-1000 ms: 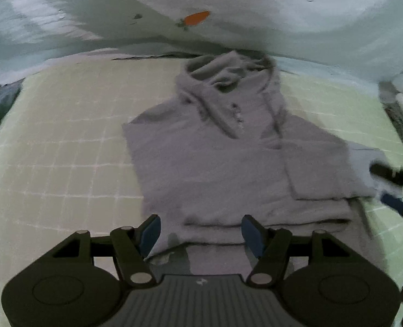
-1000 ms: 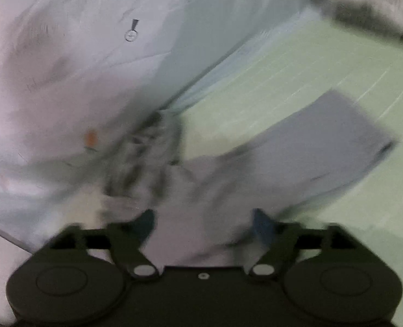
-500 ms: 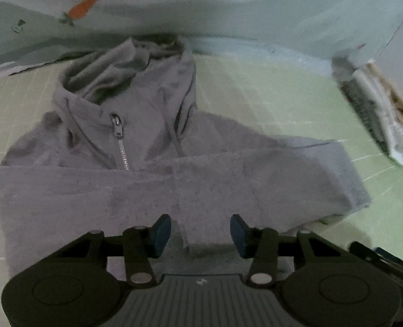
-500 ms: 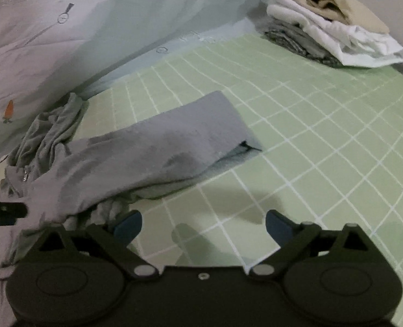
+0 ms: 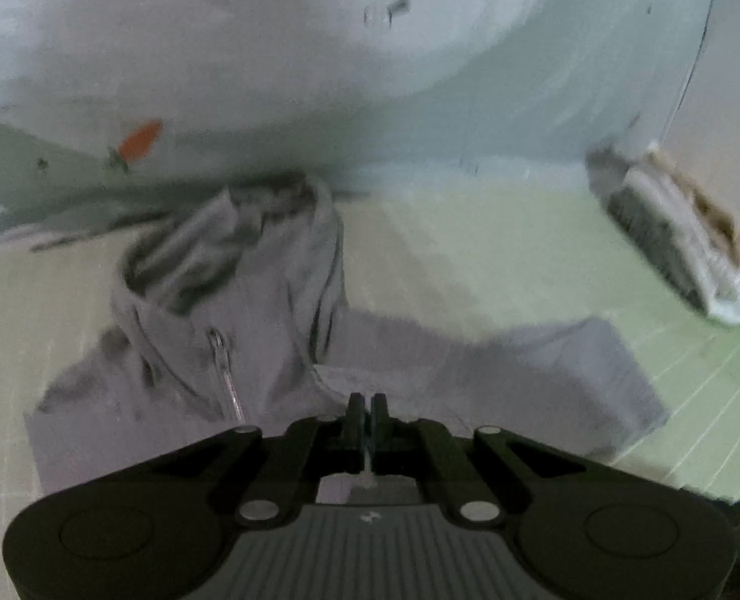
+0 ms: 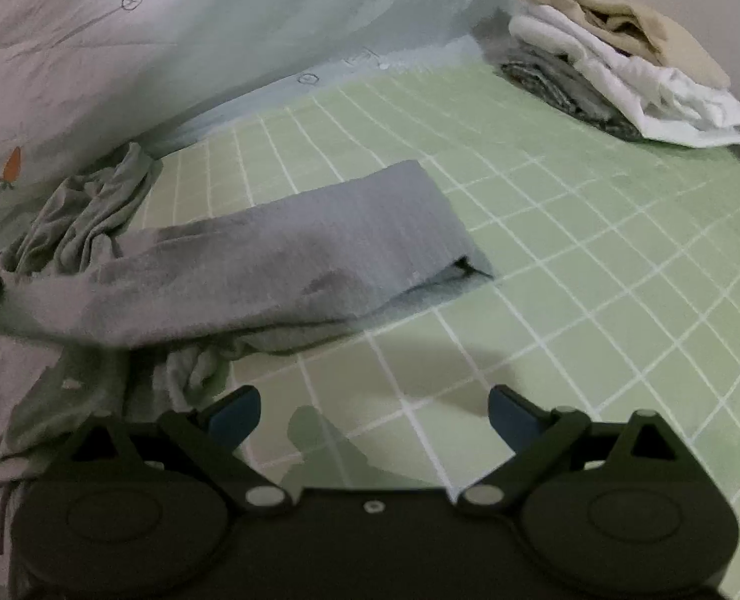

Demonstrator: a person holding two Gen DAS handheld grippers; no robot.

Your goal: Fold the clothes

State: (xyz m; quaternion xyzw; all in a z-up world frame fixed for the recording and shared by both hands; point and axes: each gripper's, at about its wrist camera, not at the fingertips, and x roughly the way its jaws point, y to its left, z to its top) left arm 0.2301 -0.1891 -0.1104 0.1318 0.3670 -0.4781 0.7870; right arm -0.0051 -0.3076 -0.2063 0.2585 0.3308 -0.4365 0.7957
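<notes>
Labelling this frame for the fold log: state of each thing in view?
left gripper: fingers shut on hoodie fabric
right gripper: fingers open, empty, over the mat
grey hoodie: partly folded, zipper up
sleeve: laid out across green mat
clothes stack: folded, at far corner

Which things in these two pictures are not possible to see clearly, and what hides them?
- Left wrist view: the left gripper is shut; whether hoodie fabric is between its fingers is hidden by them.
- Left wrist view: motion blur smears the folded pile.
- Right wrist view: the right gripper is open; its body covers the hoodie's lower part.
- Right wrist view: the sleeve cuff's inside is too dark.
</notes>
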